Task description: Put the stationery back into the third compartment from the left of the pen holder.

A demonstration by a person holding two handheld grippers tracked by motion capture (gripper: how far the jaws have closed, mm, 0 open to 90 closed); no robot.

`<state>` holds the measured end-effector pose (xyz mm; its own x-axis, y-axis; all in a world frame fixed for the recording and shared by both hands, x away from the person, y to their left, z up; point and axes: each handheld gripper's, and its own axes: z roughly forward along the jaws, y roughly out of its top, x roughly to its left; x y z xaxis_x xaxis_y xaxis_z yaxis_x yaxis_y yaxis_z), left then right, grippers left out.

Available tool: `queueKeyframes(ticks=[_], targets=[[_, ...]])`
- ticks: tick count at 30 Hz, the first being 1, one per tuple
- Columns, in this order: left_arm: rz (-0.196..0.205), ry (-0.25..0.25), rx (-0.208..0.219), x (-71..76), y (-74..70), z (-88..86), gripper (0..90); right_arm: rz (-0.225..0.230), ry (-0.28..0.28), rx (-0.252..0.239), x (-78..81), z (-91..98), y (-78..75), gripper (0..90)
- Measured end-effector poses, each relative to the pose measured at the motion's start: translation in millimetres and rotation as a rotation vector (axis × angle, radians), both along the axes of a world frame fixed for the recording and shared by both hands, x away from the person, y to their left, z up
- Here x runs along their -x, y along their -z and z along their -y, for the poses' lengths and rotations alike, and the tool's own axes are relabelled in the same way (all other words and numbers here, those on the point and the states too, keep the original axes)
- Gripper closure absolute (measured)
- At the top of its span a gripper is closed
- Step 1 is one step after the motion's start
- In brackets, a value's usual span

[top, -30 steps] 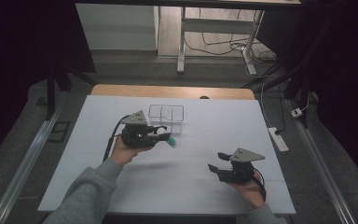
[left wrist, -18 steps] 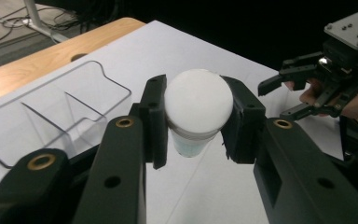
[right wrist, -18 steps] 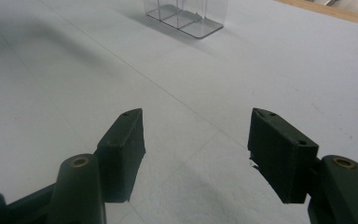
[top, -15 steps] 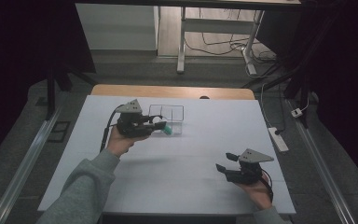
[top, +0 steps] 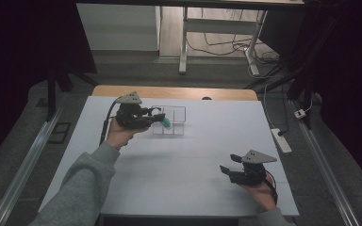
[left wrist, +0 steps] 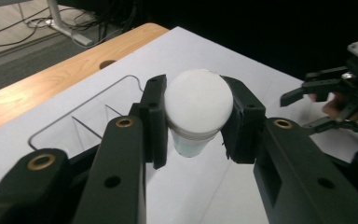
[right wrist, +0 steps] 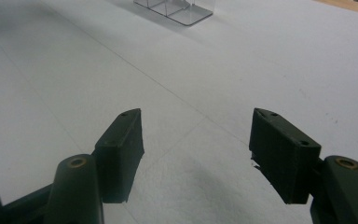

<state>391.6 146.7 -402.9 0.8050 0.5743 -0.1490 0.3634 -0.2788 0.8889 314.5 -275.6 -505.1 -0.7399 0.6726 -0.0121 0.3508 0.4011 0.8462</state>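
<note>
Jaws of the left gripper clamp a white-capped teal bottle just above the clear divided tray; placing remains; right gripper gapes empty.

Dim room, grey floor, white desk legs, trailing power strip.

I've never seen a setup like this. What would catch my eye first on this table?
Probably the left hand-held gripper, clamped on a small bottle with a white round cap and a teal body, held over a clear divided box at the far middle of the white table. Then the right hand-held gripper, jaws apart and holding nothing, low over the near right of the table.
</note>
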Motion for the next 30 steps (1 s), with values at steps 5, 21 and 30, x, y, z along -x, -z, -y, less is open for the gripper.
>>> queueKeyframes(ticks=[5,21,30], targets=[[0.000,-0.013,-0.021,-8.4,-2.4,2.0,63.8,-0.001,0.000,0.006,0.0,0.0,0.0,34.1],[-0.022,-0.048,-0.072,-49.4,-4.4,29.1,63.7,-0.004,0.004,0.005,-1.2,1.4,0.3,34.1],[-0.033,-0.050,-0.114,-61.9,0.2,47.2,63.8,-0.005,0.005,0.006,-1.3,2.0,0.6,34.1]])
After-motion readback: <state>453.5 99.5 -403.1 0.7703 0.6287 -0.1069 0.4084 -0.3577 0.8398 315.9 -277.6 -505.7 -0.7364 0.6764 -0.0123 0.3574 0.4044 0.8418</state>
